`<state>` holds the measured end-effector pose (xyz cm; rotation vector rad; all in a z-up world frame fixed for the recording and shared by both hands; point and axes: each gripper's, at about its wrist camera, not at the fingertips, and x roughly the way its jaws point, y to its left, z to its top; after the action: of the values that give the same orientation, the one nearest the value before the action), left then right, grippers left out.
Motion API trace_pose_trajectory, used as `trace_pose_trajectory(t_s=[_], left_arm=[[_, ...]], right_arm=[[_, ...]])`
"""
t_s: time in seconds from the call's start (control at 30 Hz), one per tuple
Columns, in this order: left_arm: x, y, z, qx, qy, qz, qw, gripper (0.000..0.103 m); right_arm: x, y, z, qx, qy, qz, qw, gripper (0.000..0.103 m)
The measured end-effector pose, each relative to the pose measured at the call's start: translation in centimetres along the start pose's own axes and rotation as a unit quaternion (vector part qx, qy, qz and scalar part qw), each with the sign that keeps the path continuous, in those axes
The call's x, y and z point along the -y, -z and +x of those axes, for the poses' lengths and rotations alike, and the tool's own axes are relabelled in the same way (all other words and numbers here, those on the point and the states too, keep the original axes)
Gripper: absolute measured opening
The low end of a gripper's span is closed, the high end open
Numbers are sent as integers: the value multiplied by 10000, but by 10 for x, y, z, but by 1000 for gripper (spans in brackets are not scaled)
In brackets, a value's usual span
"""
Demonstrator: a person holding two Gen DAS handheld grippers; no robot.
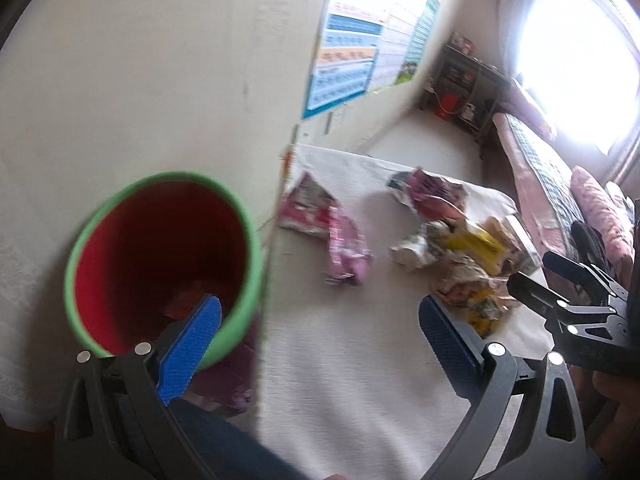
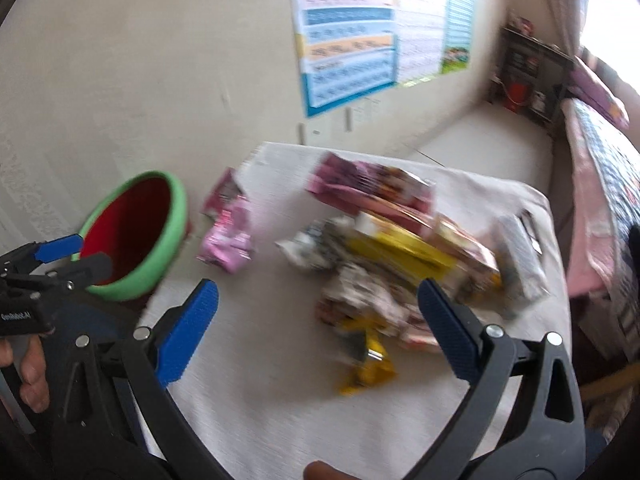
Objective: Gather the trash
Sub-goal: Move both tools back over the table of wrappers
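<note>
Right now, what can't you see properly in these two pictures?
- Bottom of the red bin with the green rim: dark, and partly behind the left gripper's blue finger, left wrist view.
- Pile of crumpled wrappers: motion-blurred in both views, print unreadable.
- Wall poster: blurred and washed out by glare.

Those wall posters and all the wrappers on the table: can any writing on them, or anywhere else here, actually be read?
"GenRobot.AI", roughly, in small white letters on the left gripper's black body; slightly blurred.
Wall poster: rows of text on blue, orange and pink bands, too blurred to read.
Pink wrapper, yellow box and the other trash: print smeared by motion, unreadable.
Bin: no lettering visible.
</note>
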<state>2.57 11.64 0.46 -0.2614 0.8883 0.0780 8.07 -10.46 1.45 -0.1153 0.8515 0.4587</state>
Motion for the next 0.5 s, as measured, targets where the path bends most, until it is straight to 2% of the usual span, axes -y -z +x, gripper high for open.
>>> trace_pose_trajectory(t_s=[0.2,0.33,0.43,0.5], left_arm=[[36,4,17,-219,297,137,9992,95],[52,4,27,-329,270,246,9988,95],[51,2,35,-415,309,193,9985,95],[47,0,41,-477,196,184,9985,95]], right_arm=[[44,19,-16,17,300,100,9995,98],[68,31,-19,-51,448,185,9988,98],[80,38,-16,-150,504,204,9984,98],[86,42,-12,-217,532,141,9982,98]])
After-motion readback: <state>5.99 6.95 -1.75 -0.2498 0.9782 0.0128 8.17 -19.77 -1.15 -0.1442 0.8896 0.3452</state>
